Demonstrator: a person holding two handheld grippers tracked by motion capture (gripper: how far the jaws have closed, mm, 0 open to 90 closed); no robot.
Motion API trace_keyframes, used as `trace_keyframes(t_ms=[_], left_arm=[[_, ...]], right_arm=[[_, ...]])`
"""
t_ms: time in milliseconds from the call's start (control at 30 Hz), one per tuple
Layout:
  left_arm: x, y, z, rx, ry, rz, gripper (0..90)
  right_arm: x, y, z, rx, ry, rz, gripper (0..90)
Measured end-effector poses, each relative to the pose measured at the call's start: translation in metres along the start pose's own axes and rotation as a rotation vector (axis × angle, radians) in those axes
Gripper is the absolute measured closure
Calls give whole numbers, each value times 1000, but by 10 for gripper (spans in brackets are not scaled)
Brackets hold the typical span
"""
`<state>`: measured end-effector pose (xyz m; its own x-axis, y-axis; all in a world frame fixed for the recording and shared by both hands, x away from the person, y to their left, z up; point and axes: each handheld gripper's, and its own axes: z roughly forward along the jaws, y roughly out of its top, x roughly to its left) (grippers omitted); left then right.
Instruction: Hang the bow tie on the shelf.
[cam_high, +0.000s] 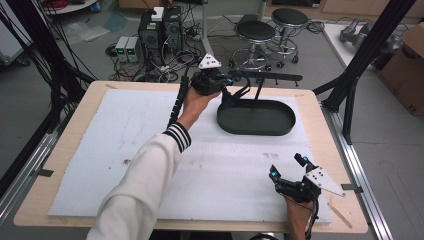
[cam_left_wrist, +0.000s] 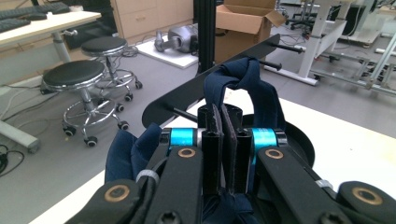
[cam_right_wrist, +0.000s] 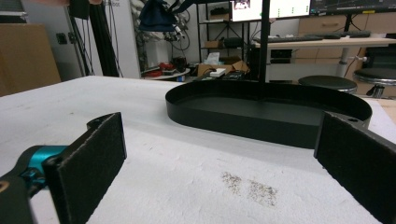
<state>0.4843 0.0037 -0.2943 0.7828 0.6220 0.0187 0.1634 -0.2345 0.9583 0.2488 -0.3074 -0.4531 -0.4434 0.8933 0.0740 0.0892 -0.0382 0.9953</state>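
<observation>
— What have you got in your left gripper (cam_left_wrist: 223, 140)?

— A dark blue cloth (cam_left_wrist: 261, 88). My jaws are pressed together on a fold of it, with almost no gap between the pads. A loop of it rises above my fingertips and more bunches down around the gripper body on both sides.

— Where is it over the table?

— At the far side of the white mat (cam_high: 100, 150), raised above the near end of the black oval tray (cam_high: 287, 116). A black stand rises from that tray with a flat arm (cam_left_wrist: 187, 91) and thin pegs (cam_left_wrist: 285, 47); the cloth hangs just beside the arm. Whether it touches the arm, I cannot tell.

— How does it handle?

— Soft and light, I judge. It folds on itself, sags wherever I don't hold it, and will not break. It is limp, so one pinch carries the weight, but the loose ends may catch on a peg. A hold near a hem or an edge would control it better than a pinch in the bunched middle.

— And your right gripper (cam_high: 289, 168)?

— Spread wide and holding nothing, low over the near right part of the mat, well apart from the cloth. Its pads (cam_right_wrist: 88, 158) face the tray across bare mat.
</observation>
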Motion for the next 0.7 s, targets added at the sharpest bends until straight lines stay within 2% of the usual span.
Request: trace_keyframes(t_ms=[367, 700], left_arm=[[6, -6, 9, 5, 52, -17, 866], [8, -12, 16, 22, 73, -17, 866]], right_arm=[[0, 0, 0, 2, 0, 5, 12], [0, 0, 0, 1, 5, 12, 12]])
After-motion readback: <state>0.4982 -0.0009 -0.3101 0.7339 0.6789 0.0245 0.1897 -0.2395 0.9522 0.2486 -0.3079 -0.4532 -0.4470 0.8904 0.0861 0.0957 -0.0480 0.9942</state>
